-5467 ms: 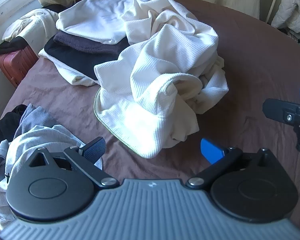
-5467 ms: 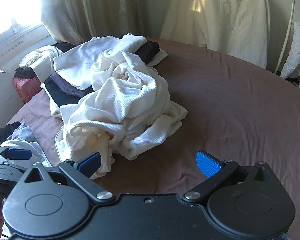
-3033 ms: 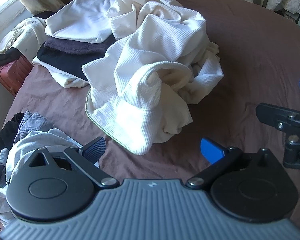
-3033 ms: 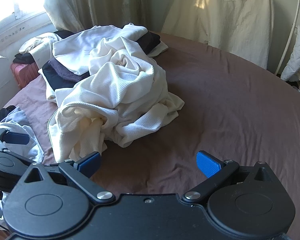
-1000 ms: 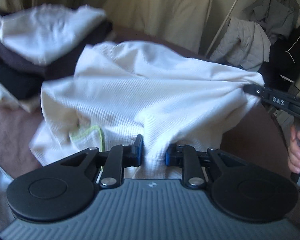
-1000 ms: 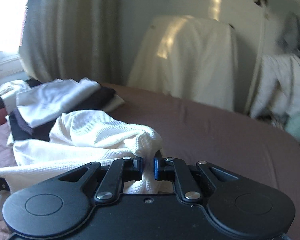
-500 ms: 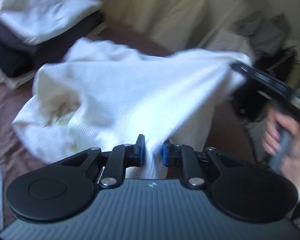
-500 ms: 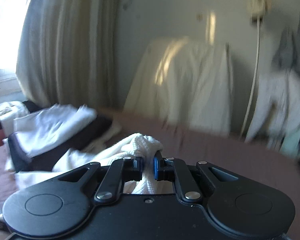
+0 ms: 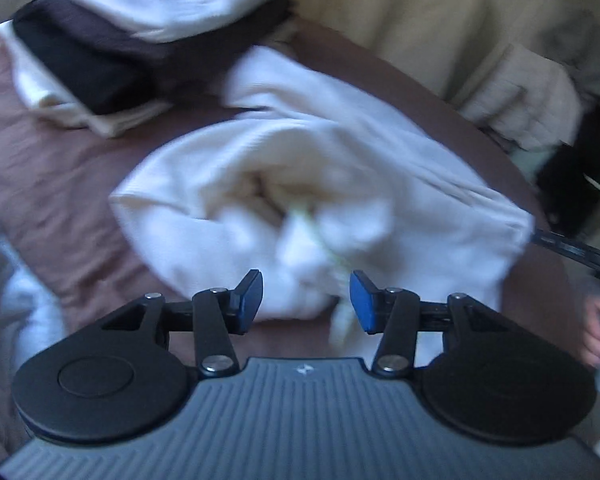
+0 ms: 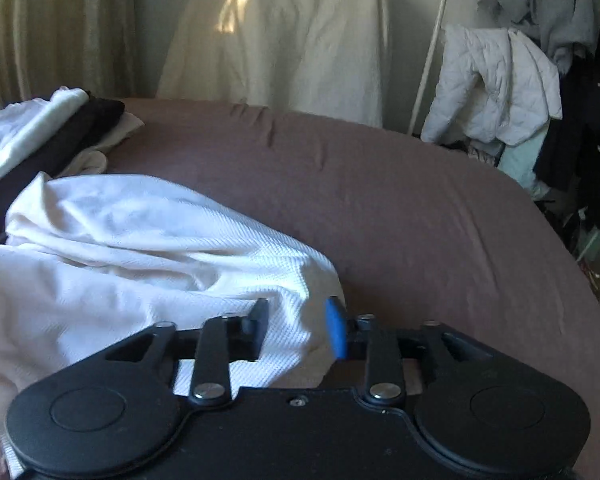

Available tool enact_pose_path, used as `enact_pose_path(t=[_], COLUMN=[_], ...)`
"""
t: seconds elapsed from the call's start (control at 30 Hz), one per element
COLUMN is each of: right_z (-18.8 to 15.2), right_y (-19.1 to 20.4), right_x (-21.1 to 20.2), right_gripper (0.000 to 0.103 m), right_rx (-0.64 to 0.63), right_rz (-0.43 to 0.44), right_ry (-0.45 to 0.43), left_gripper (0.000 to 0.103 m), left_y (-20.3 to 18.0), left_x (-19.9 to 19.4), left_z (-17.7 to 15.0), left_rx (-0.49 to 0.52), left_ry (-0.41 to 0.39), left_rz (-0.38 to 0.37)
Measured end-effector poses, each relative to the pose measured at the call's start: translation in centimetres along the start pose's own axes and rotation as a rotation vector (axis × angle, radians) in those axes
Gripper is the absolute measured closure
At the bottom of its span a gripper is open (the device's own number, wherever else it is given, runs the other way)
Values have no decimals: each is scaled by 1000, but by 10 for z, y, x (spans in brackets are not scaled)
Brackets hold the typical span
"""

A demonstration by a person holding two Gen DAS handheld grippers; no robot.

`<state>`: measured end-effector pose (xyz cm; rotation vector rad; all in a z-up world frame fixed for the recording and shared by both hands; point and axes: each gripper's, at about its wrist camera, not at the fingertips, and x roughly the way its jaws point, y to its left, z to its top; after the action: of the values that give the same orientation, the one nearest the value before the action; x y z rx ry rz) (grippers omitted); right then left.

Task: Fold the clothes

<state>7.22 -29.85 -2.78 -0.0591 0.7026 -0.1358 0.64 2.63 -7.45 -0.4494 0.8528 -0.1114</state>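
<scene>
Fingers (image 9: 362, 300) unmarked; blurred garment (image 9: 380, 184) perhaps unlabelled.

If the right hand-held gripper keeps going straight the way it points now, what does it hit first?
Most likely the white waffle-knit garment: its edge lies between the opening jaws of the right hand-held gripper. The brown bedspread lies beyond. Depth is unclear.

Left wrist view smeared by motion; my white waffle garment (image 9: 320, 184) was soft blur, weave unreadable there. My right claw (image 9: 572, 246) showed only as dark bar past cloth, tips hidden. Hand (image 9: 598, 332) cut by frame edge. Folded stack (image 10: 40, 136) cropped at left.
</scene>
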Motion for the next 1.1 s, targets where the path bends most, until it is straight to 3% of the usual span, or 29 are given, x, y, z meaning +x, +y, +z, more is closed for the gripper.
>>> enact_pose_path(t=[0.03,0.13,0.23,0.33,0.4,0.53,0.67,0.7,0.73,0.77,0.8,0.9,0.97,1.0,1.1], right_z=[1,-1,-10,-17,-22,-15,-6,-6,-5,-3,-1,11,22,24,23], right_y=[2,21,52,92,120,175,222,229,234,236,237,234,233,232,227], right_x=[-5,-15,-17,-13,-11,-4,6,11,15,17,17,16,20,24,30], right_gripper=[49,39,37,36,35,18,18,20,28,42,47,48,44,44,36], right_rx=[-2,-22,-49,-115,-197,-390,-583,-617,-647,-671,-688,-718,-720,-712,-687], right_rz=[37,193,375,533,585,585,499,469,447,440,446,438,481,518,570], right_ry=[-8,-22,6,56,65,20,-35,-53,-77,-108,-147,-263,-218,-164,-82], left_gripper=[56,56,54,54,54,53,50,43,35,31,26,25,24,29,90], left_y=[7,25,31,25,23,29,39,42,47,53,59,76,81,79,65], left_x=[2,6,10,13,16,21,15,14,14,16,19,35,46,50,53], left_z=[0,-2,-2,-2,-3,-4,-3,-2,-1,1,2,7,10,12,20], left_rx=[-21,-91,-125,-83,-54,-82,-115,-126,-140,-158,-177,-256,-287,-279,-183], left_ry=[-4,-14,-2,-12,-14,-5,-62,-83,-102,-108,-109,-59,-41,-38,-58], left_rz=[12,17,-15,34,63,77,168,195,217,229,236,156,90,71,29])
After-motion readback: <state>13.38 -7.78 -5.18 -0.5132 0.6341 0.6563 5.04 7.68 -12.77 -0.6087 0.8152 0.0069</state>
